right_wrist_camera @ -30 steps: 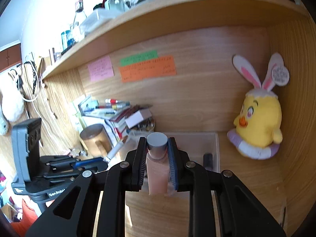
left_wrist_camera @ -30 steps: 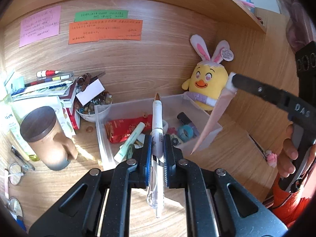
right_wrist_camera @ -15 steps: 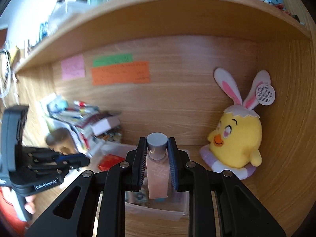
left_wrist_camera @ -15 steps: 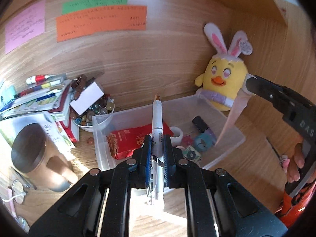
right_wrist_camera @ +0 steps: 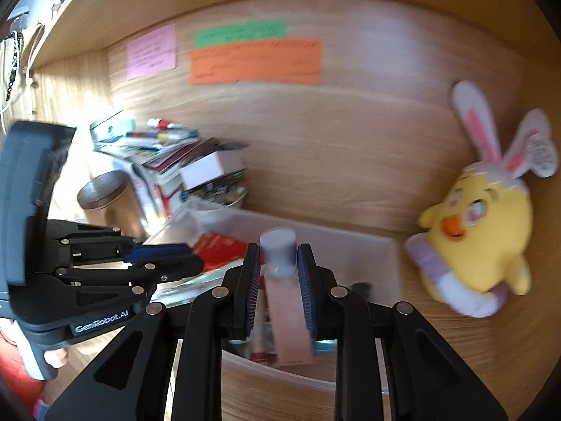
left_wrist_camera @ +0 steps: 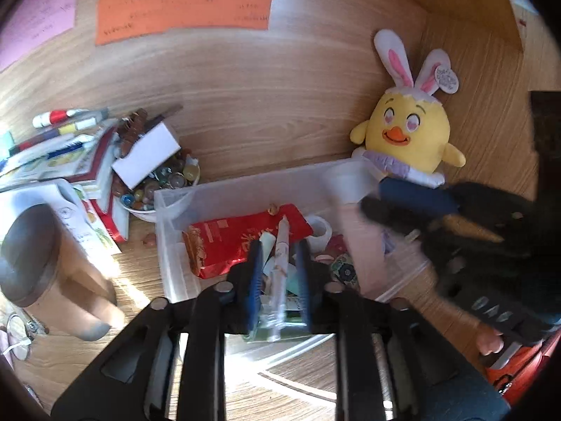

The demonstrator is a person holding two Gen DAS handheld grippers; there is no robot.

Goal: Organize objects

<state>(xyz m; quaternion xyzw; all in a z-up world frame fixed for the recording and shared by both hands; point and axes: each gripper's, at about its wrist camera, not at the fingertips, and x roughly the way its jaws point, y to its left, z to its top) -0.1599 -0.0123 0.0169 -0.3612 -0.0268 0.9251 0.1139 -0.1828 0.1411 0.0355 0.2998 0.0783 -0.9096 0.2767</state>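
Observation:
A clear plastic bin (left_wrist_camera: 168, 242) on the wooden desk holds a red packet (left_wrist_camera: 231, 242), tape rolls and small items. My left gripper (left_wrist_camera: 278, 273) is open over the bin; a white pen (left_wrist_camera: 280, 266) lies loose between its spread fingers, in the bin. My right gripper (right_wrist_camera: 278, 280) has its jaws apart around a pink tube with a grey cap (right_wrist_camera: 285, 301), which hangs over the bin (right_wrist_camera: 382, 256). The tube (left_wrist_camera: 357, 242) and right gripper (left_wrist_camera: 413, 200) also show blurred in the left wrist view. The left gripper (right_wrist_camera: 164, 256) shows in the right wrist view.
A yellow chick plush (left_wrist_camera: 406, 137) sits at the back right corner. A brown lidded cup (left_wrist_camera: 42, 273), a bowl of marbles (left_wrist_camera: 157, 186) and stacked booklets (left_wrist_camera: 59, 154) stand left of the bin. Sticky notes (left_wrist_camera: 182, 10) are on the back wall.
Both grippers moved down over the bin. My left gripper opened and let the pen go into the bin. My right gripper's jaws have widened around the pink tube.

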